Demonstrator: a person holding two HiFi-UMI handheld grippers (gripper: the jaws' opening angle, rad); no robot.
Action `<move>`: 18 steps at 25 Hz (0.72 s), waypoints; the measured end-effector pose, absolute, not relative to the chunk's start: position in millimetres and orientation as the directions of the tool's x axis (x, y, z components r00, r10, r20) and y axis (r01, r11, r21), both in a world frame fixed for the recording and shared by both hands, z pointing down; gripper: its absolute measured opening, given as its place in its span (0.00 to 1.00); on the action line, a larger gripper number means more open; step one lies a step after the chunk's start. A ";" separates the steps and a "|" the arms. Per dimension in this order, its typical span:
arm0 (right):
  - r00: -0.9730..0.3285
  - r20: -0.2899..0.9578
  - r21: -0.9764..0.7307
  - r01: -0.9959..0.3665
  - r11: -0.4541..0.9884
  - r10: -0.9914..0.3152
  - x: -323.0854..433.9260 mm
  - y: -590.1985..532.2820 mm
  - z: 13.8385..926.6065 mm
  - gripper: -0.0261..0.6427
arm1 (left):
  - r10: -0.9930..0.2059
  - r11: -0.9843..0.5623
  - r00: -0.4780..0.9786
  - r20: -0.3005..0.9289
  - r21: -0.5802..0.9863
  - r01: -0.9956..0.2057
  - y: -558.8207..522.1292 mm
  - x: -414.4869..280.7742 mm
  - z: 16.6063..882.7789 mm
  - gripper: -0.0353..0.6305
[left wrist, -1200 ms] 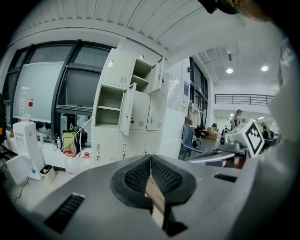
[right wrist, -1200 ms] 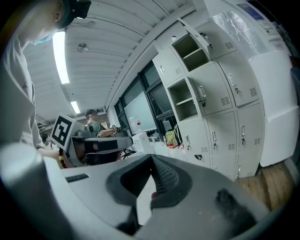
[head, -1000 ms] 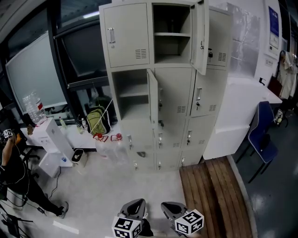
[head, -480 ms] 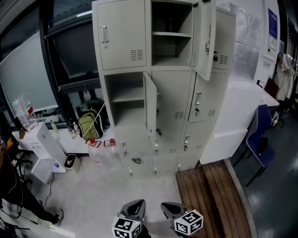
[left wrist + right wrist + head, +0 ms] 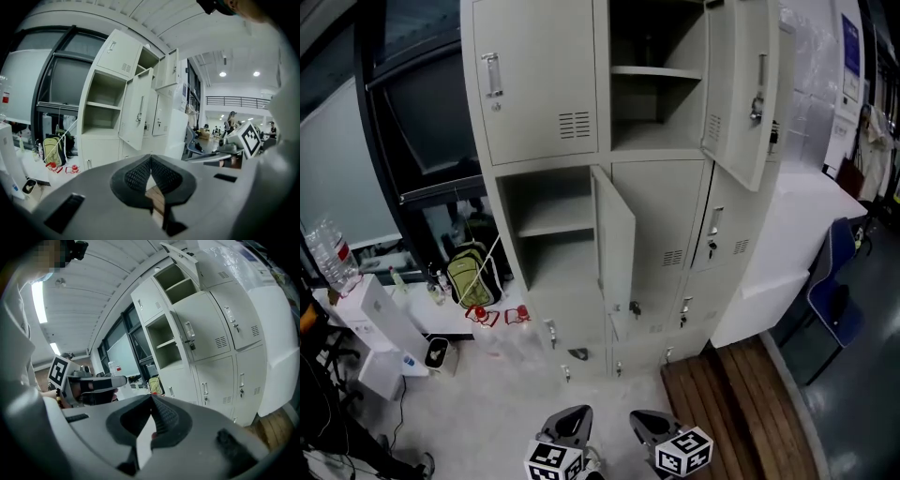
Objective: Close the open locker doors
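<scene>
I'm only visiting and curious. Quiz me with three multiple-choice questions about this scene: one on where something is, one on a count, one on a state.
1. Where is the green backpack?
A) down low, left of the lockers
B) inside an open compartment
C) on the blue chair

2. How many doors stand open?
A) one
B) two
C) four

3. How do the left gripper's jaws stand?
A) wide apart
B) clamped on a door handle
C) together, holding nothing

Answers:
1 A: the head view shows it low beside the lockers' left side.
2 B: only the upper door and the lower door hang open.
3 C: the left gripper view shows the jaws meeting with nothing between them.
</scene>
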State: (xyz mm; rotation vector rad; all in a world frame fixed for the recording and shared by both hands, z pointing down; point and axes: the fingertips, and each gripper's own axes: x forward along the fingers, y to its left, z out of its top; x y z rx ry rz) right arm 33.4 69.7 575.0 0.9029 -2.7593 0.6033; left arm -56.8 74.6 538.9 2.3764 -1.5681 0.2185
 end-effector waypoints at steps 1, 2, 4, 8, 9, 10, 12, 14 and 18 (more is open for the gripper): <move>-0.796 0.285 -0.323 -0.605 0.728 -0.535 28.8 58.9 573.5 0.08 | -0.872 -0.376 0.405 0.276 0.154 -0.914 63.0 -61.9 536.6 0.08; -0.791 0.283 -0.324 -0.611 0.722 -0.542 24.1 48.4 571.7 0.08 | -0.869 -0.384 0.414 0.271 0.157 -0.910 51.8 -67.1 534.3 0.08; -0.785 0.279 -0.321 -0.619 0.716 -0.553 13.6 29.5 568.6 0.08 | -0.863 -0.402 0.432 0.260 0.164 -0.901 32.1 -76.9 530.0 0.08; -0.783 0.268 -0.312 -0.621 0.719 -0.560 -9.9 -2.0 565.2 0.08 | -0.852 -0.425 0.452 0.263 0.158 -0.891 0.0 -97.5 529.3 0.08; -0.783 0.265 -0.312 -0.622 0.718 -0.563 -14.6 -8.9 564.6 0.08 | -0.850 -0.428 0.456 0.265 0.158 -0.890 -8.0 -102.4 529.4 0.08; -0.782 0.263 -0.312 -0.623 0.717 -0.565 -18.5 -15.4 564.1 0.08 | -0.848 -0.432 0.460 0.265 0.157 -0.888 -16.0 -106.8 529.0 0.08; -0.775 0.263 -0.305 -0.632 0.713 -0.575 -24.1 -27.6 562.8 0.08 | -0.844 -0.443 0.469 0.259 0.154 -0.883 -31.6 -114.1 526.8 0.08; -0.763 0.265 -0.292 -0.646 0.705 -0.590 -27.8 -38.6 560.7 0.08 | -0.841 -0.455 0.479 0.253 0.150 -0.878 -44.7 -120.9 524.0 0.08; -0.739 0.255 -0.273 -0.673 0.687 -0.623 -26.9 -57.2 552.6 0.08 | -0.827 -0.484 0.506 0.245 0.149 -0.862 -61.5 -125.9 520.9 0.08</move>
